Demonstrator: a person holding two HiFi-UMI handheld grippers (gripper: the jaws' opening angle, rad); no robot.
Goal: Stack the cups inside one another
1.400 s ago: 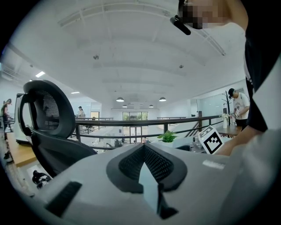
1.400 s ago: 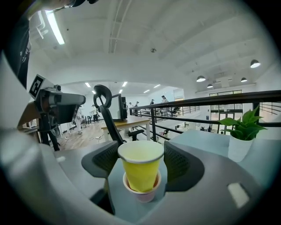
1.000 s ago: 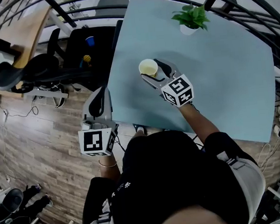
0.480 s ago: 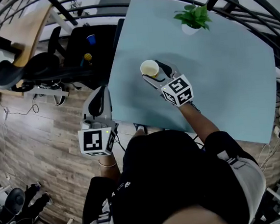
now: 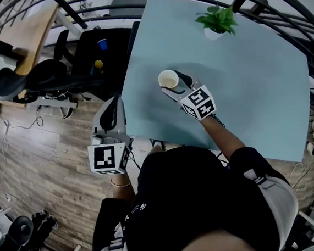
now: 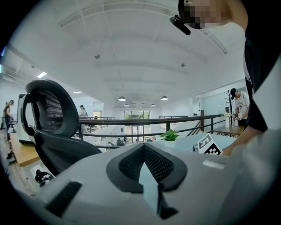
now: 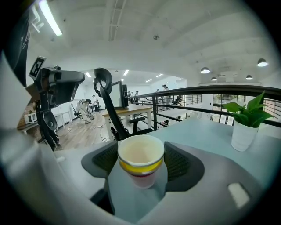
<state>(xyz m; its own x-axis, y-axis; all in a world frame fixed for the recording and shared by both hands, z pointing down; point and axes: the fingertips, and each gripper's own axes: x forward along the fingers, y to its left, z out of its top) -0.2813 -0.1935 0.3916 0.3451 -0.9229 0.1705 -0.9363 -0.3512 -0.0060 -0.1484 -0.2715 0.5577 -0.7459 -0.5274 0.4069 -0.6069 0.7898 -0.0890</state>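
A paper cup [image 5: 168, 79] with a pale inside and a yellow and red band [image 7: 140, 163] sits upright between the pads of my right gripper [image 5: 174, 84]. The gripper is shut on it, over the left part of the light blue table [image 5: 242, 92]. In the right gripper view the cup fills the gap between the two dark mesh pads [image 7: 178, 162]. I see no other paper cup on the table. My left gripper [image 5: 112, 105] hangs off the table's left edge over the wooden floor. Its jaws [image 6: 142, 148] meet at the tips with nothing between them.
A small potted plant [image 5: 216, 20] in a white pot [image 7: 243, 136] stands at the table's far side. A black office chair [image 5: 31, 79] and a dark railing [image 5: 107, 11] lie to the left and beyond. The table's near edge [image 5: 202, 140] is just before my body.
My right gripper has sunk a little with the cup in it, shifting slightly down in the head view. The left gripper has stayed where it was.
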